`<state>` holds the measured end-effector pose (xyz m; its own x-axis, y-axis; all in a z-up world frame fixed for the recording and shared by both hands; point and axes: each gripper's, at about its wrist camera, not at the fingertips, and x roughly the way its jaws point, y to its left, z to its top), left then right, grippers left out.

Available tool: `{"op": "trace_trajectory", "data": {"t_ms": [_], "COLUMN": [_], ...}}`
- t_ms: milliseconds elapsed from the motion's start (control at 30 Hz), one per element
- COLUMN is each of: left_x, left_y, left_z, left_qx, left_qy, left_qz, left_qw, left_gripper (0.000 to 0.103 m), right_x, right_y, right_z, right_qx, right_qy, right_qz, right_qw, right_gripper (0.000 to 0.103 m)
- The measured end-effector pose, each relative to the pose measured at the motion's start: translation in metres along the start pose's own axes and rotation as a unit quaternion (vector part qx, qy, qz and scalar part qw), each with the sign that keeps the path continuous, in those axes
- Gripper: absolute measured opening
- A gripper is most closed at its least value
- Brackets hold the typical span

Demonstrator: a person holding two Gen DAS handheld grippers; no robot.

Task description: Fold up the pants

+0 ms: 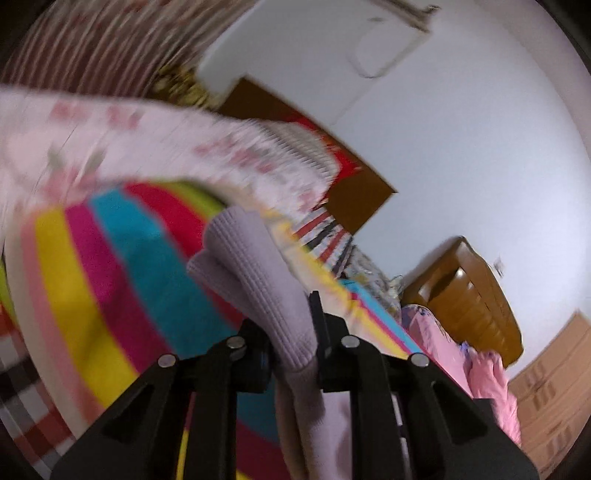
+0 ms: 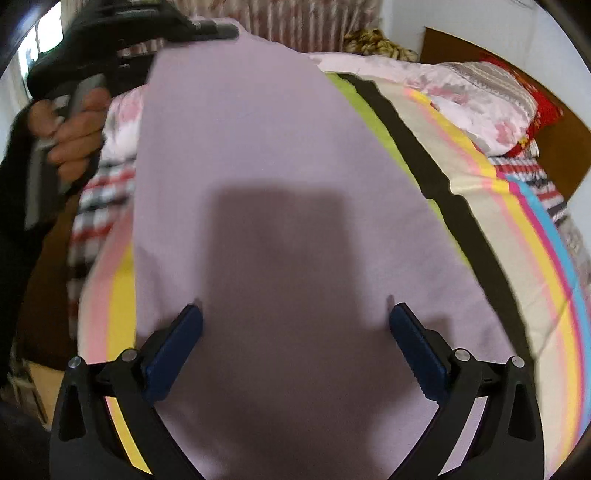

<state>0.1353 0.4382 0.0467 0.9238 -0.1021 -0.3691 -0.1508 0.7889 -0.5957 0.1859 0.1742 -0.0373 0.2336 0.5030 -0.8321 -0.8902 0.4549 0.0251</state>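
Note:
The pants [image 2: 280, 206] are pale lilac and stretch across the striped bed sheet [image 2: 532, 236]. My left gripper [image 1: 291, 332] is shut on the ribbed cuff of the pants [image 1: 258, 266] and holds it lifted above the bed. In the right wrist view the left gripper [image 2: 207, 33] shows at the top left, held by a hand, pinching the far end of the pants. My right gripper [image 2: 295, 321] is open, its blue pads [image 2: 173, 350] spread wide just above the near part of the lilac cloth.
A pink floral quilt [image 2: 480, 99] and a red pillow [image 2: 532, 110] lie at the head of the bed. A brown headboard [image 1: 354, 162] and wooden dresser [image 1: 469, 295] stand by the white wall. Pink clothes [image 1: 487, 384] lie at the right.

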Motion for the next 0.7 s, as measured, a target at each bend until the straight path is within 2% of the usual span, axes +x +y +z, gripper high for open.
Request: {"op": "trace_trajectory", "data": {"t_ms": [100, 167, 233, 333, 400, 500, 567, 600, 633, 667, 700], "left_x": [-0.010, -0.013, -0.017, -0.019, -0.019, -0.024, -0.026, -0.025, -0.023, -0.020, -0.013], "left_y": [-0.048, -0.072, -0.098, -0.144, -0.170, -0.218, -0.252, -0.271, -0.284, -0.294, -0.304], "left_z": [0.004, 0.005, 0.002, -0.012, -0.021, -0.044, -0.075, -0.098, -0.118, -0.140, -0.164], "left_qx": [0.057, 0.087, 0.118, 0.175, 0.205, 0.255, 0.296, 0.321, 0.336, 0.348, 0.362], "left_qy": [-0.014, -0.019, -0.022, -0.007, 0.000, 0.008, 0.019, 0.028, 0.040, 0.055, 0.078], "left_qz": [-0.013, -0.020, -0.032, -0.040, -0.040, -0.055, -0.073, -0.087, -0.099, -0.112, -0.125], "left_qw": [0.9982, 0.9958, 0.9923, 0.9837, 0.9780, 0.9652, 0.9523, 0.9427, 0.9359, 0.9290, 0.9204], "left_gripper": [0.017, 0.017, 0.017, 0.017, 0.017, 0.017, 0.018, 0.018, 0.021, 0.026, 0.033], "right_x": [-0.004, -0.010, 0.007, 0.008, -0.011, -0.071, -0.125, -0.143, -0.174, -0.190, -0.211], "right_y": [-0.001, -0.013, -0.030, -0.033, -0.036, -0.061, -0.090, -0.102, -0.120, -0.128, -0.140], "right_z": [0.003, 0.009, 0.014, 0.021, 0.016, -0.015, -0.056, -0.073, -0.106, -0.125, -0.155], "right_qx": [0.009, 0.045, 0.074, 0.064, 0.068, 0.126, 0.197, 0.227, 0.278, 0.303, 0.341], "right_qy": [0.002, -0.033, -0.017, -0.008, -0.015, -0.070, -0.120, -0.138, -0.171, -0.187, -0.209], "right_qz": [-0.007, 0.024, 0.001, 0.005, -0.008, -0.010, -0.031, -0.032, -0.037, -0.042, -0.047], "right_qw": [1.000, 0.998, 0.997, 0.998, 0.998, 0.990, 0.972, 0.964, 0.945, 0.933, 0.916], "right_gripper": [0.098, 0.098, 0.099, 0.098, 0.098, 0.098, 0.098, 0.098, 0.098, 0.098, 0.098]}}
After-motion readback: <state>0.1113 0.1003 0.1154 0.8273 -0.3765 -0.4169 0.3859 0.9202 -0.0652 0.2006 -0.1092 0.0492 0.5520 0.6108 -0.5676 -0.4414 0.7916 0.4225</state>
